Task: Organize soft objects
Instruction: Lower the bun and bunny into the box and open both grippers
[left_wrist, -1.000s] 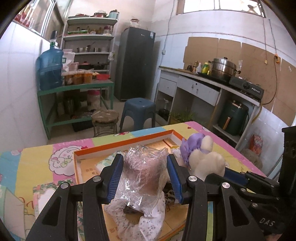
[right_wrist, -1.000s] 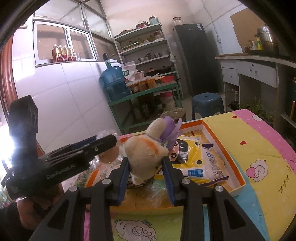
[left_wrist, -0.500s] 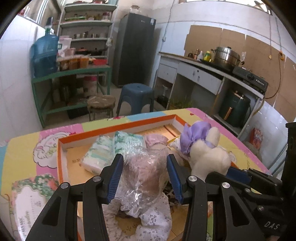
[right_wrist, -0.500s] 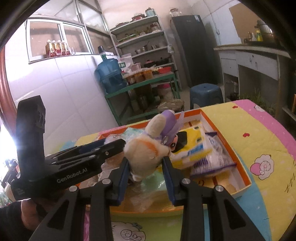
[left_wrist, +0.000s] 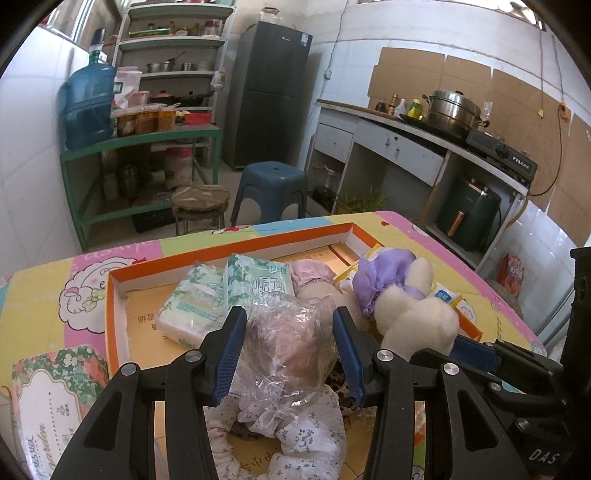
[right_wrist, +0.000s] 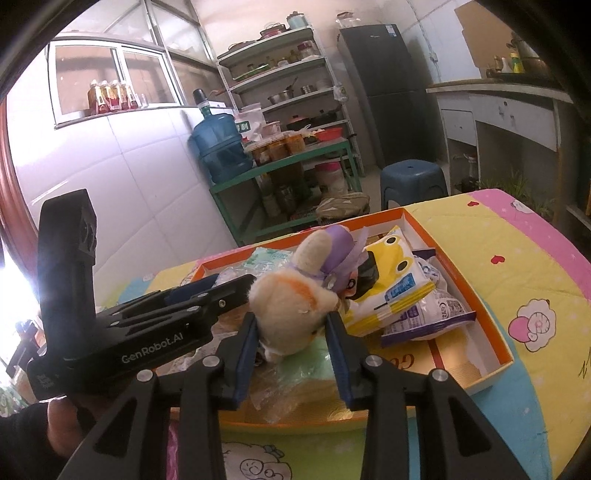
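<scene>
Two soft toys held side by side over the orange box

The wrapped doll (left_wrist: 291, 347) is squeezed in the left gripper (left_wrist: 290, 354), hanging over the box (left_wrist: 236, 243). The plush bunny (right_wrist: 291, 314) is squeezed in the right gripper (right_wrist: 291, 339), just to its right, nearer the yellow packs (right_wrist: 391, 280).

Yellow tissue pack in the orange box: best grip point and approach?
Take the yellow tissue pack across its thin stacked edge, coming from the near right side. It lies tilted on another packet, and the plush toy in the right tool blocks its left.
</scene>
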